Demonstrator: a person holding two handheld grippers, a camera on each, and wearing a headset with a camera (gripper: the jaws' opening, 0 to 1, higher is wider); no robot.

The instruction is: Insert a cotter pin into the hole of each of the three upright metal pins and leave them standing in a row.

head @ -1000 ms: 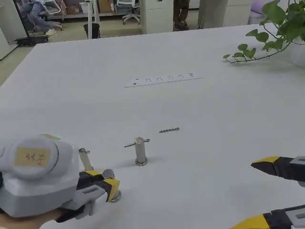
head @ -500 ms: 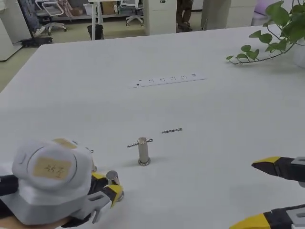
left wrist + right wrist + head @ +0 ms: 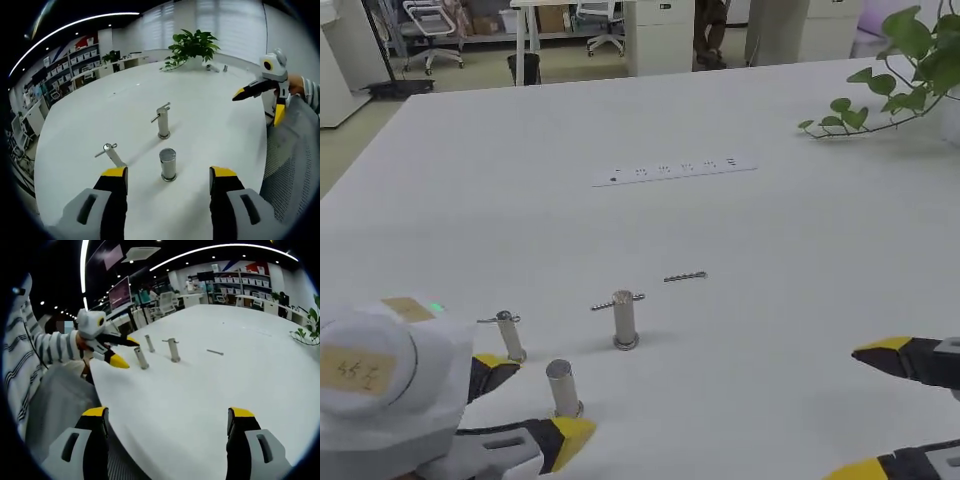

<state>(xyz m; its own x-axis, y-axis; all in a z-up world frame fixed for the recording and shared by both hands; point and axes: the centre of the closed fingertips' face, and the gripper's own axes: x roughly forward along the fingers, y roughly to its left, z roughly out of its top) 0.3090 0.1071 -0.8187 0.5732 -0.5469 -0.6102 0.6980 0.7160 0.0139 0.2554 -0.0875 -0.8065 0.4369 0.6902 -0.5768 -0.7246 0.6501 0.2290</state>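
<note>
Three metal pins stand on the white table (image 3: 770,230). The left pin (image 3: 509,336) and the right pin (image 3: 624,322) each carry a cotter pin through the top. The nearer middle pin (image 3: 561,386) has an empty top and stands free between the open jaws of my left gripper (image 3: 532,402); the left gripper view shows this bare pin (image 3: 168,163) just ahead of the yellow fingertips (image 3: 116,173). A loose cotter pin (image 3: 685,277) lies flat beyond the right pin. My right gripper (image 3: 865,410) hovers open at the lower right, holding nothing.
A white power strip (image 3: 675,168) lies farther back in the middle. A potted plant (image 3: 905,55) trails over the far right corner. Office chairs and desks stand beyond the table's far edge. A striped sleeve (image 3: 35,347) shows behind the left gripper.
My left gripper has opened and drawn back toward me, and the bare middle pin now stands free between its jaws. The right gripper has stayed put.
</note>
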